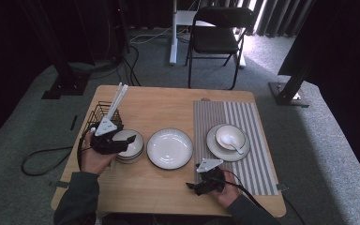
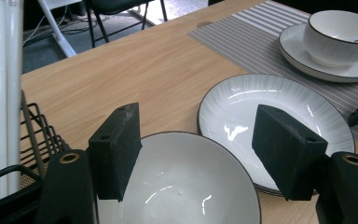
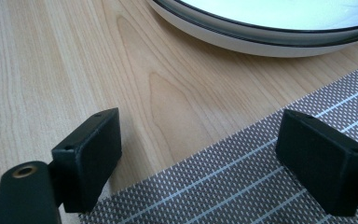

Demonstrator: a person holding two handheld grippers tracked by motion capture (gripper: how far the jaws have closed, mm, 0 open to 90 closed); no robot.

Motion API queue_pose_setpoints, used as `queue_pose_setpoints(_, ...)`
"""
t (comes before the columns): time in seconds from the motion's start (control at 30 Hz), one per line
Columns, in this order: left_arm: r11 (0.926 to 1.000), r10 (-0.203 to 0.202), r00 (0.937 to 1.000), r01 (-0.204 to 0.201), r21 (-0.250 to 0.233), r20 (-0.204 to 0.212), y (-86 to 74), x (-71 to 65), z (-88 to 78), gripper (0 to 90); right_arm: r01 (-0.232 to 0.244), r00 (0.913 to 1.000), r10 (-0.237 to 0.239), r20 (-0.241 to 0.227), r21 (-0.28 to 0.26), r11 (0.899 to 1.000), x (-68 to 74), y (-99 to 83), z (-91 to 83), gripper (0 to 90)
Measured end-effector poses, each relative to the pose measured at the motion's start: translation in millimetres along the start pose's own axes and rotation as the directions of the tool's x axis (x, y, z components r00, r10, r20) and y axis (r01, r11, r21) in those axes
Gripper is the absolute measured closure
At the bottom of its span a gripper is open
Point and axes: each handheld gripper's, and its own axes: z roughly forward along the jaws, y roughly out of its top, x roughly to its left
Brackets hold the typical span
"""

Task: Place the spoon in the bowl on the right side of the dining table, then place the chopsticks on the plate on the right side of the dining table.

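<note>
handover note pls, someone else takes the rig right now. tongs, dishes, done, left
Left tongs: open, hovering over the near-left bowl, nothing gripped.
Right tongs: open, empty, low over the near corner of the striped mat.
Dishes: the bowl sits beside the wire rack at the table's left. Empty plate at centre, off the mat. On the mat, a second plate carrying a bowl with a spoon in it.
Done: one setting stands on the mat.
Left, probably: grip the left bowl and move it; the centre plate likely follows. Where they go is a guess.
</note>
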Motion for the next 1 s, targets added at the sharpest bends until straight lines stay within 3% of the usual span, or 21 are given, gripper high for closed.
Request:
queue_pose_setpoints(0.6, 1.0000, -0.001, 0.9998, 0.000, -0.008, -0.020, 8.6, 2.8, -1.4, 33.1, 0.001, 1.0000, -0.001, -0.001, 0.002, 1.000, 0.1, 0.0, 0.0, 13.7)
queue_pose_setpoints(1.0, 0.9997, 0.021, 0.9989, -0.021, -0.014, -0.043, 21.3, 4.8, -7.9, 33.0, 0.000, 1.0000, 0.000, -0.002, 0.001, 1.000, 0.2, 0.0, 0.1, 13.7)
